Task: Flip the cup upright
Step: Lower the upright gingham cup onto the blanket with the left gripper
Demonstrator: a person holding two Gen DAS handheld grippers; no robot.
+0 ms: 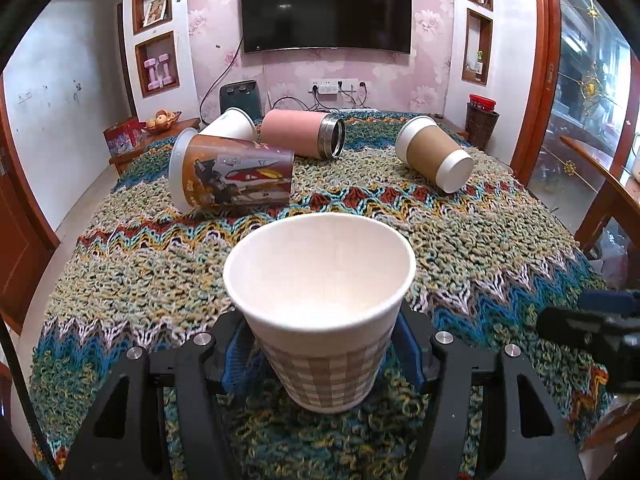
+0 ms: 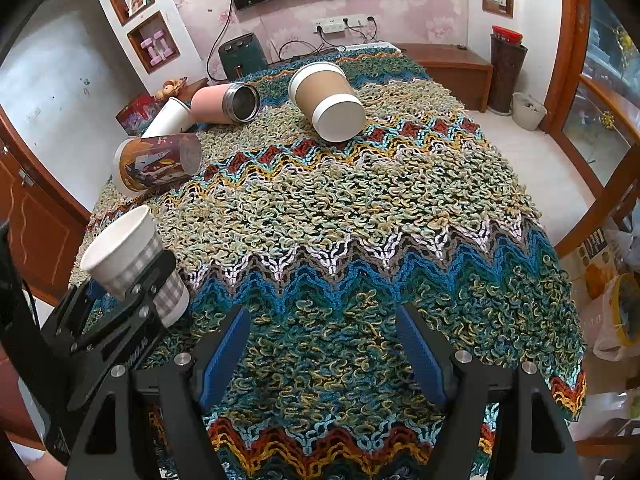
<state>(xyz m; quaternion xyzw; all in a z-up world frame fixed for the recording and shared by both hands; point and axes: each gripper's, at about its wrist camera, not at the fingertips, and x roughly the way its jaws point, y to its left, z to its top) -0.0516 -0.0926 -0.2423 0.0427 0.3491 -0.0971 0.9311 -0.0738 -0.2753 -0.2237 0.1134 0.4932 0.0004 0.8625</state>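
Left wrist view: the left gripper (image 1: 326, 356) clamps a checkered paper cup (image 1: 320, 308), mouth up, over the knitted tablecloth (image 1: 500, 248). At 3 o'clock, the right gripper (image 2: 322, 344) hangs with jaws wide apart, holding nothing. Toppled cups lie near 12 o'clock.

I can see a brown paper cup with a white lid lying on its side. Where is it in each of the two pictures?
Left wrist view: the brown cup lies upper right, base toward the camera.
Right wrist view: the same cup lies upper centre, base toward the camera.
Shared landmark: the pink steel flask, just to its left in both.
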